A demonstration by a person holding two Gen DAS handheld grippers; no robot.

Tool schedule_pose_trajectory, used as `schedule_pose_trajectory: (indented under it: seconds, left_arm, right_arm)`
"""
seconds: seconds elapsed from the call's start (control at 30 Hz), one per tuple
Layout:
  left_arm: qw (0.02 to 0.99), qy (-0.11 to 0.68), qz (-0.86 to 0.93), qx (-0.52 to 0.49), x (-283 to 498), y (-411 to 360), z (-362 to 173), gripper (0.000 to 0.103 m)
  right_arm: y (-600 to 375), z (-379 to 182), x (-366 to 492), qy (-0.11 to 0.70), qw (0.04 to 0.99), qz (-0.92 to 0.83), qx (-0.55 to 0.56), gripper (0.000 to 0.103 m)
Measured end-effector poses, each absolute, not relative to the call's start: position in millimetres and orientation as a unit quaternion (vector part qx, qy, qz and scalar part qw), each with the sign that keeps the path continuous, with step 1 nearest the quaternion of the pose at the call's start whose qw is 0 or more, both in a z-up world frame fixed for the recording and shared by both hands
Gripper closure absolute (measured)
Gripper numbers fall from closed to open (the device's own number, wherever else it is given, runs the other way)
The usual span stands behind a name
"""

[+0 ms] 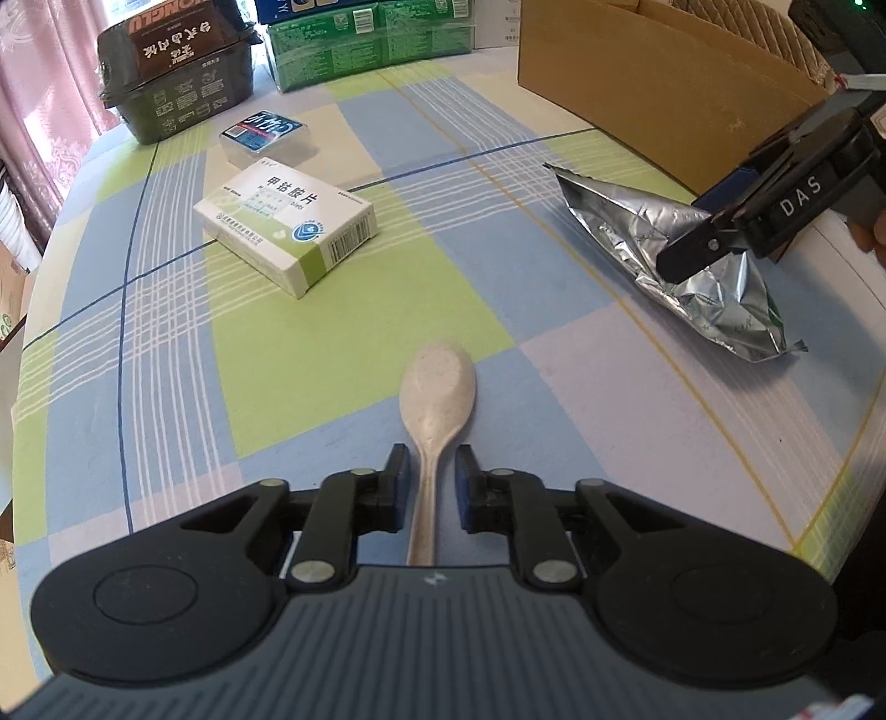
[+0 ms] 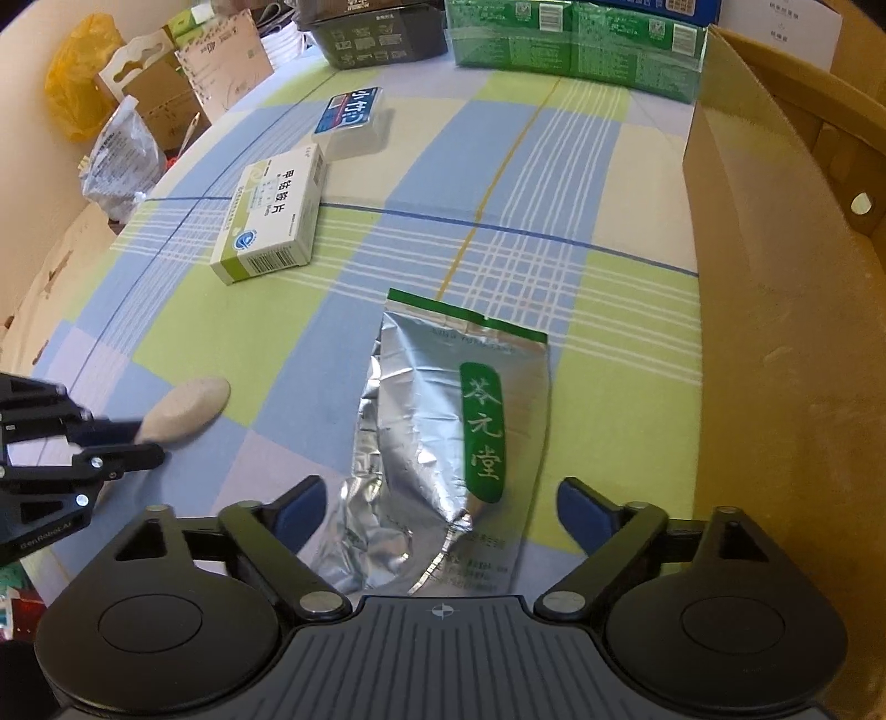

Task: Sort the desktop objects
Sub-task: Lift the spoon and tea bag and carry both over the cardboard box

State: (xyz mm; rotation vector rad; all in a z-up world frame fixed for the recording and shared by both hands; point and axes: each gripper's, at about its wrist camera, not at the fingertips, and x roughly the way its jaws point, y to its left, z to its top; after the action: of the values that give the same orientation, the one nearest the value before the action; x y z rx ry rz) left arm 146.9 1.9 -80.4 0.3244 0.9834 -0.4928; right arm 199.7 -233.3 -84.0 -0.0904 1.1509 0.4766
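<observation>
A beige spoon (image 1: 437, 387) lies bowl-forward on the checked tablecloth, and my left gripper (image 1: 433, 482) is shut on its handle. The right wrist view shows that gripper (image 2: 148, 441) at the left edge with the spoon (image 2: 191, 407) sticking out of it. A crumpled silver foil bag (image 2: 437, 421) with a green label lies flat between the wide-apart fingers of my right gripper (image 2: 443, 509), which is open; the pads do not touch it. In the left wrist view the right gripper (image 1: 698, 232) hovers over the foil bag (image 1: 714, 299).
A white and green medicine box (image 1: 288, 221) and a clear case with a blue label (image 1: 266, 135) lie further back. A dark green carton (image 1: 171, 83) and green packs (image 1: 371, 44) stand at the far edge. An open cardboard box (image 2: 775, 277) borders the right side.
</observation>
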Motion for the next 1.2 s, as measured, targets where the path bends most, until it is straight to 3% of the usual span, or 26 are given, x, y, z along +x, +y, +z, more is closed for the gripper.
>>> schedule_pose_trajectory:
  seconds: [0.43,0.5,0.57,0.63,0.77,1.2]
  left_arm:
    - [0.845,0.471,-0.213,0.135,145.5,3.1,-79.4,0.099]
    - [0.846,0.473,-0.21,0.128,146.1,4.3,-79.3,0.099]
    - [0.846,0.476,-0.207,0.12,147.0,5.1,-79.2,0.099]
    - [0.846,0.476,-0.205,0.121,146.5,4.8,-78.9,0.099]
    - [0.846,0.478,-0.202,0.121,144.5,3.9,-77.4,0.099]
    - [0.853,0.473,-0.187,0.115,131.9,6.3,-48.5,0.099]
  right_arm:
    - [-201.8,-106.4,199.7,0.548,0.804,0.198,-0.119,0.014]
    - [-202.7,-105.7,197.9,0.546,0.806,0.197,-0.119,0.018]
    - [-205.0,-102.2,198.1,0.546,0.807,0.194,-0.117,0.033]
    - [-207.0,-98.9,198.4,0.547,0.806,0.194,-0.117,0.041]
    - [-211.3,-93.2,196.3,0.543,0.808,0.2,-0.114,0.05]
    - [-215.4,-43.8,179.6,0.512,0.825,0.217,-0.098,0.053]
